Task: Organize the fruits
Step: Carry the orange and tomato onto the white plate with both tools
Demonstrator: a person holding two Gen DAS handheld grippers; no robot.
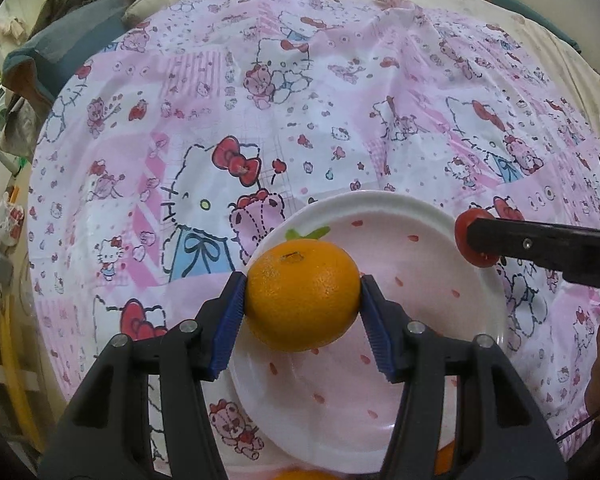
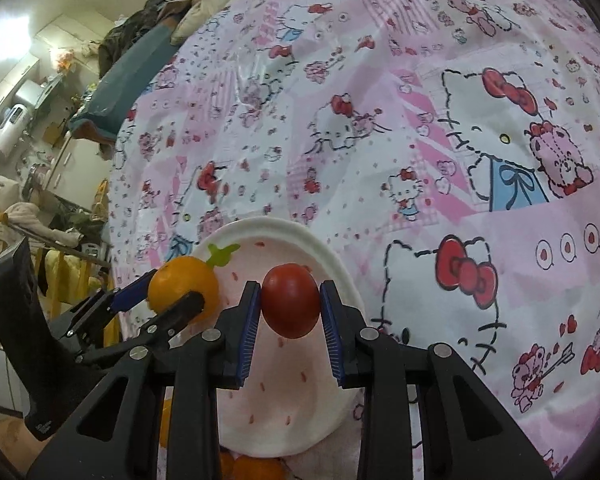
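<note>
Two grippers, each with a fruit clamped between blue pads, hang over one plate (image 1: 476, 240) on a pink cartoon-print cloth (image 1: 340, 100).

The left gripper (image 1: 302, 300) is clenched on an orange (image 1: 303, 294), its pads pressed to the fruit's two sides. The orange sits above the plate's left part, near the green leaf mark (image 1: 308, 234) on the rim; whether it touches the plate floor I cannot tell. The right gripper (image 2: 290, 304) grips a tomato (image 2: 290, 300) the same way, over the plate's right part. In the left view the tomato (image 1: 474, 240) shows at the plate's right edge, half behind that gripper's black finger.

From the right view, the orange (image 2: 182, 290) and tomato are near each other but apart, with bare plate (image 2: 284, 408) between and below them. The plate is white-rimmed with a pink, speckled floor, and nothing is seen lying loose in it.

The cloth spreads wide and flat beyond the plate's far rim and to its right, with shallow wrinkles only. To the left the cloth ends at an edge, past which lie a teal cover (image 1: 60, 48) and heaped clothes (image 2: 140, 28). At the near edge, under the plate, bits of other orange fruit (image 2: 256, 468) peek out, mostly hidden by the gripper bodies.
</note>
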